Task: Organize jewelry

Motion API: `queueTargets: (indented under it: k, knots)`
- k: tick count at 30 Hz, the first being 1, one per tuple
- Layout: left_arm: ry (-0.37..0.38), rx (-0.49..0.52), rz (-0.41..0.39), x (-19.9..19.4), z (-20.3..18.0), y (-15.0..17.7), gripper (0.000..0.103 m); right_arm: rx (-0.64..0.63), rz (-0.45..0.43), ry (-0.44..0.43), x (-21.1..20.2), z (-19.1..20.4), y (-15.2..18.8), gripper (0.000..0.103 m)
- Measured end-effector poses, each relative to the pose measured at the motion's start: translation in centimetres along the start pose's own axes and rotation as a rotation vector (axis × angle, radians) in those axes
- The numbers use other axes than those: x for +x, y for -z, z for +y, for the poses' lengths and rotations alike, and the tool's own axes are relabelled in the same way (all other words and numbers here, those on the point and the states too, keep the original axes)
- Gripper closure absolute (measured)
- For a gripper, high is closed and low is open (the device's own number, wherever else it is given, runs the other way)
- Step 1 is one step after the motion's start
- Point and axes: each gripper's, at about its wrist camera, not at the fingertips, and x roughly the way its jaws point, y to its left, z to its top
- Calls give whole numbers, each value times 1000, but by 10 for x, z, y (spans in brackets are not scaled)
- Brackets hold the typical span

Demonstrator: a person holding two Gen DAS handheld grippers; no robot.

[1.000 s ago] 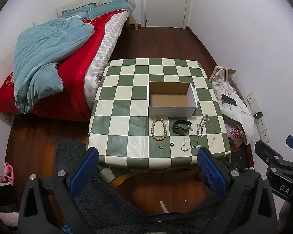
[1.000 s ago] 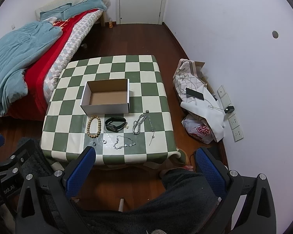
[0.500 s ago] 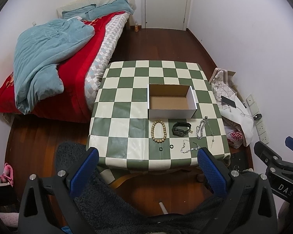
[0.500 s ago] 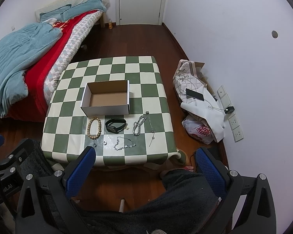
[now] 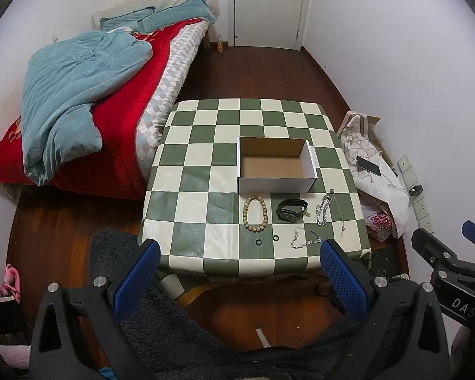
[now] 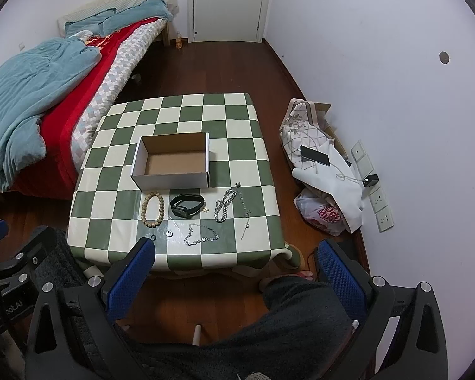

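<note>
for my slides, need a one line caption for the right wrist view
Open right gripper held above jewelry laid before an empty cardboard box on a checkered table.

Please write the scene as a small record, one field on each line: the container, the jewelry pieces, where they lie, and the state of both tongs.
container: cardboard box, open, nothing inside
surface: checkered table
near the box front: bead bracelet, black wristband, thick silver chain
closer to the table edge: two small rings, thin silver chain
left tongs: open, holding nothing, short of the table
right tongs: open, holding nothing, short of the table
</note>
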Motion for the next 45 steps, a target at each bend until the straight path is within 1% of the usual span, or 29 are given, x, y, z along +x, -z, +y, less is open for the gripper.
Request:
queueTargets:
  k: [24,38,40,42,45]
  knots:
    - [3,3,-3,-2,-2,-2,0,4,-10,-1,-9,-7,-5,0]
    - [3,1,-7,-3,-5,-4,0,-5,-18,0,-14,-2,-2,0]
    - [-4,-3,-13,-3,-5,-5,0,-5,-21,5,-14,-2,-1,0]
    - [-31,-4,-24,4,-7,-12,0,2,-26,12,-10,-3,-2,0]
    - [-64,-8,-29,23,-8,-22,0,20,-10,18,9,-7,-5,0]
